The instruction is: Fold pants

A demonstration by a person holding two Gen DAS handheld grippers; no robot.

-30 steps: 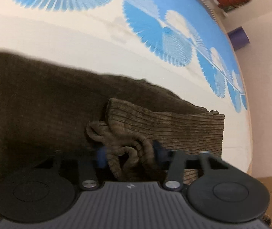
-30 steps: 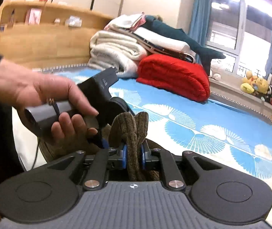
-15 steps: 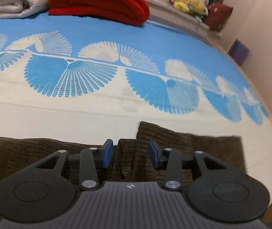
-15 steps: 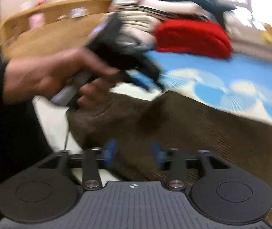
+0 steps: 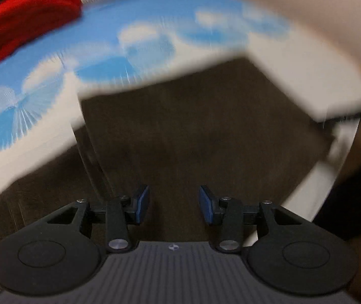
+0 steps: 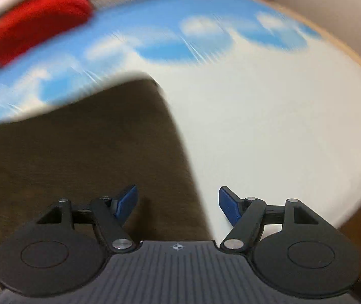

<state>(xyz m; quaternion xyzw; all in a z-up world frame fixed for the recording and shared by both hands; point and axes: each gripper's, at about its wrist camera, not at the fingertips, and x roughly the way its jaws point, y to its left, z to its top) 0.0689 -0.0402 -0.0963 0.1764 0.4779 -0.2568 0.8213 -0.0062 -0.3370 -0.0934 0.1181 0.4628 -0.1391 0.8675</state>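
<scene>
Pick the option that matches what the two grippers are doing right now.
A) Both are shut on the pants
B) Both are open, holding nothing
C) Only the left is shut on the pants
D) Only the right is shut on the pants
B: the left gripper and right gripper both show blue pads spread apart above the brown pants, with no cloth pinched between them.

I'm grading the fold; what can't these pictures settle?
- Pants: left view, motion blur hides layers and seams; gripper body covers the near edge.
- Pants, right view: left part cut off by the edge.
- Red pile: smeared in both views.
</scene>
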